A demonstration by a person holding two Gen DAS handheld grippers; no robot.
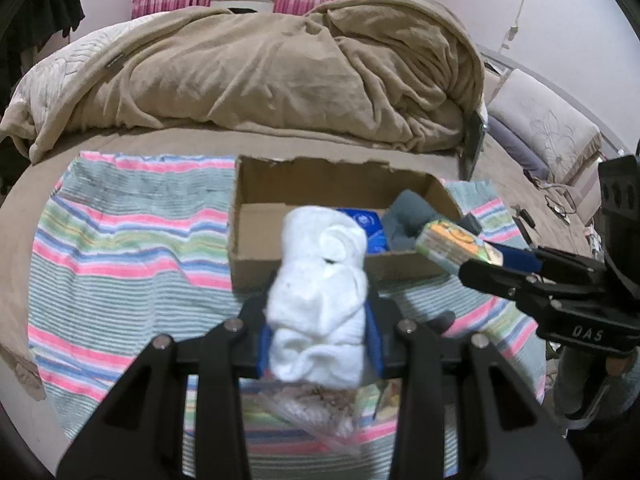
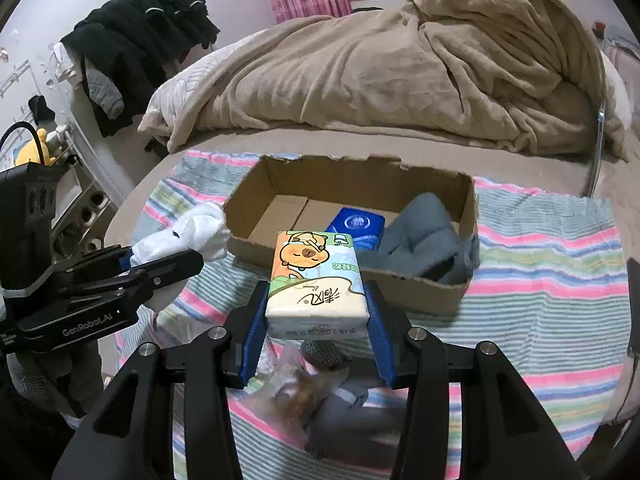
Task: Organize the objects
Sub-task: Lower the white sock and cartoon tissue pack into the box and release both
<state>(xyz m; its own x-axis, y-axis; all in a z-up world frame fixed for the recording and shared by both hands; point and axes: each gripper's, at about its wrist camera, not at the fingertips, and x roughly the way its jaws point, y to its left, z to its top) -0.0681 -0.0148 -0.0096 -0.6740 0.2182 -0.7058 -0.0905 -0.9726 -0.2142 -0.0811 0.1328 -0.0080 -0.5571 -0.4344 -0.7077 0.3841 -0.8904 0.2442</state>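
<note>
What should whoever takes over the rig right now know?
Left claw: shut on the white sock roll, held in front of the cardboard box.
Right claw: shut on the tissue pack, also just short of the box.
Done: blue pack and grey sock in the box.
Left: drop both held items in; the snack bag still lies on the striped cloth.

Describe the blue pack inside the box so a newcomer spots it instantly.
Find the cardboard box on the striped blanket spread over the bed. Inside, near the middle of its floor, lies the blue pack, just left of the grey cloth. It is the only glossy blue item there, with a round white emblem on top.
</note>
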